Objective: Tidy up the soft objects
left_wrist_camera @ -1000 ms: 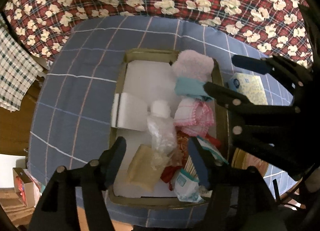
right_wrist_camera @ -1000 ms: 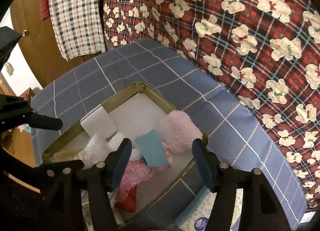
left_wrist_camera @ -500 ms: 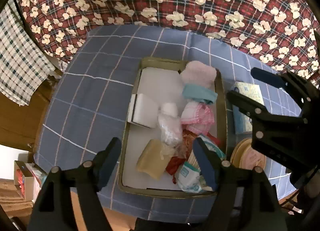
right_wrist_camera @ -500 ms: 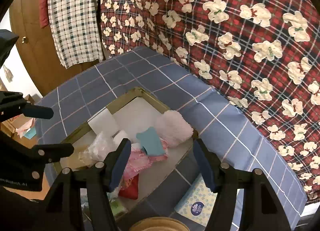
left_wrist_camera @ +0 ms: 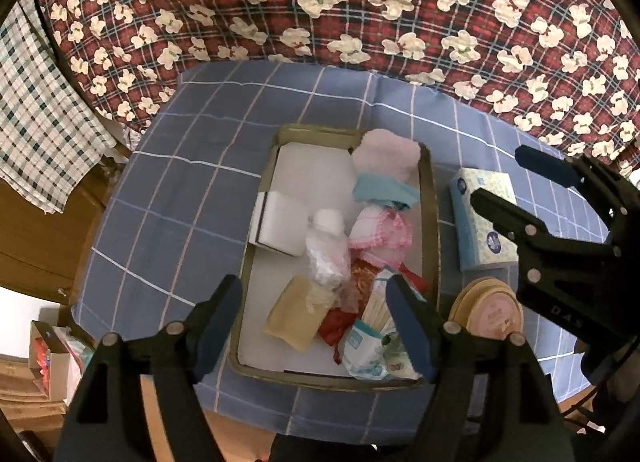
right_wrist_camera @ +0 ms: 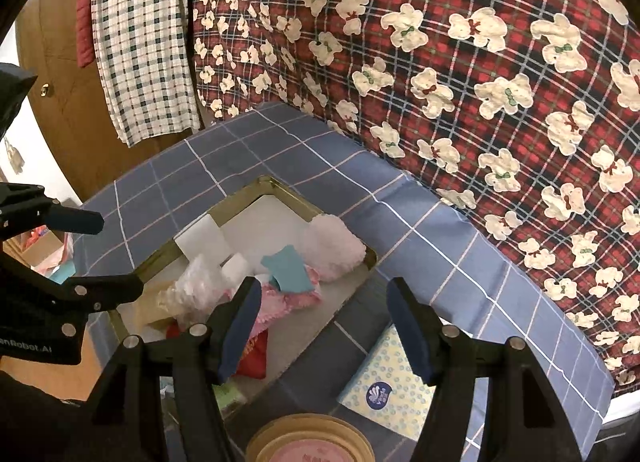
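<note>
The left gripper (left_wrist_camera: pixel 314 304) hangs over the near end of the olive tray (left_wrist_camera: pixel 434 218), jaws spread with nothing between them. The right gripper (right_wrist_camera: pixel 322 314) hovers above the tray's right rim, jaws likewise apart and holding nothing.

The tray sits mid-table on the blue checked cloth (left_wrist_camera: pixel 184 198), its long sides running away from the cameras. A fluffy pink cloth (left_wrist_camera: pixel 386 152) fills its far right corner and laps over the rim. Toward the near end, a teal cloth (left_wrist_camera: pixel 384 192) and a pink-trimmed cloth (left_wrist_camera: pixel 380 234) follow along the right wall. A white sponge block (left_wrist_camera: pixel 278 228) leans over the left rim. A clear plastic bag (left_wrist_camera: pixel 326 258) lies mid-tray; a tan pad (left_wrist_camera: pixel 298 312) and what seem to be small packets crowd the near end. The tray's far left corner is bare white floor.

Outside the right rim lie a tissue pack (left_wrist_camera: pixel 482 224) and a round lidded tin (left_wrist_camera: pixel 486 312), near the table's edge. The cloth left of the tray is open.
</note>
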Motion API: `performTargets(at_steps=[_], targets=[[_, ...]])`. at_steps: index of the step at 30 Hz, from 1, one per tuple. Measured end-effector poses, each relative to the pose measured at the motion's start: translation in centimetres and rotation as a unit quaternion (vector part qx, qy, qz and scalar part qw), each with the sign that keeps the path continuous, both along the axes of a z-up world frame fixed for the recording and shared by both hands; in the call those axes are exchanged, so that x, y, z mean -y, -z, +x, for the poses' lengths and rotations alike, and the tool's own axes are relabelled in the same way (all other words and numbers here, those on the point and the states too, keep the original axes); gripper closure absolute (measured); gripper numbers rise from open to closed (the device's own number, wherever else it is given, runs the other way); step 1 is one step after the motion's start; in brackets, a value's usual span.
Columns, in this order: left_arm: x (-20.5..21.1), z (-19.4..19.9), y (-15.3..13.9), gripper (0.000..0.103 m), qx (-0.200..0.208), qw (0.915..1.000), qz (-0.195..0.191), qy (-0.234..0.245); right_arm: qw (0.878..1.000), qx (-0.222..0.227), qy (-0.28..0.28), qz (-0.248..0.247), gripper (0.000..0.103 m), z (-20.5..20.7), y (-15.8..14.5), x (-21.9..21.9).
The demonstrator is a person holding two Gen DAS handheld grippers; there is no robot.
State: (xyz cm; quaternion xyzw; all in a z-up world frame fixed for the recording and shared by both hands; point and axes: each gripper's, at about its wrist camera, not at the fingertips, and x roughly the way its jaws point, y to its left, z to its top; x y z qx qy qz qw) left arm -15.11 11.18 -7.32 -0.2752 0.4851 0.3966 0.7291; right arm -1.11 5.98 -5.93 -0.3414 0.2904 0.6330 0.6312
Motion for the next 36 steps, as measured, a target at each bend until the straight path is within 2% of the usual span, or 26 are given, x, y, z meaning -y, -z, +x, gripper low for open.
performTargets(at_steps=[20, 36], targets=[[1.9, -0.7, 0.1, 0.023, -0.004, 0.9999, -0.003, -0.010, 1.000, -0.006, -0.008, 0.003, 0.035, -0.6, -0.1, 1.6], [1.3, -0.4, -0.1, 0.023, -0.004, 1.0000, -0.006, -0.007, 1.000, -0.007, -0.006, 0.003, 0.035, -0.3, -0.3, 1.0]])
